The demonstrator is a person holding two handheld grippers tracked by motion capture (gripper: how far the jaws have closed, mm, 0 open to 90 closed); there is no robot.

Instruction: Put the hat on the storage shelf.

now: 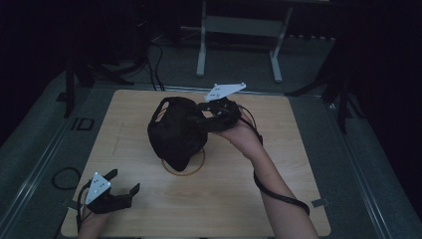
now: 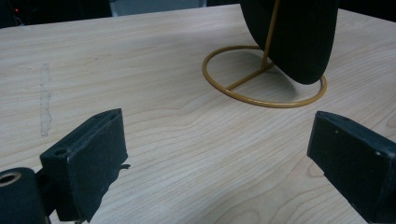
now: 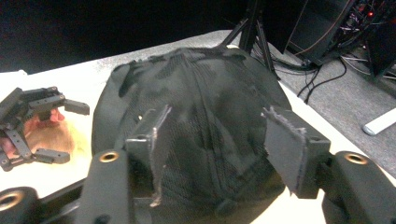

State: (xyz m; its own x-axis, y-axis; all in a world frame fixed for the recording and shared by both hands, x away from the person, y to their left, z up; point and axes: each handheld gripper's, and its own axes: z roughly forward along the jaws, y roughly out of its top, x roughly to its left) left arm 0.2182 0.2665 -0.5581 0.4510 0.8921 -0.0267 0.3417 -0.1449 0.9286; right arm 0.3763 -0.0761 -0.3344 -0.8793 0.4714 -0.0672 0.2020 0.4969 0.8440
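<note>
Cap-shaped black headwear (image 1: 175, 130) sits on a thin gold wire stand (image 2: 264, 74) near the middle of the wooden table (image 1: 249, 199). Nearest you, at the front-left corner, your left gripper (image 1: 122, 185) rests low with its jaws spread wide and nothing between them; the stand's ring lies ahead of it, well apart. Farther in, your right gripper (image 1: 211, 115) meets the cap's right side; its jaws stand parted either side of the mesh crown (image 3: 205, 116), pads close to the fabric but not visibly pinching it. Your right hand (image 1: 244, 134) is much the nearer; the cap lies straight ahead of those jaws, tilted on the stand.
</note>
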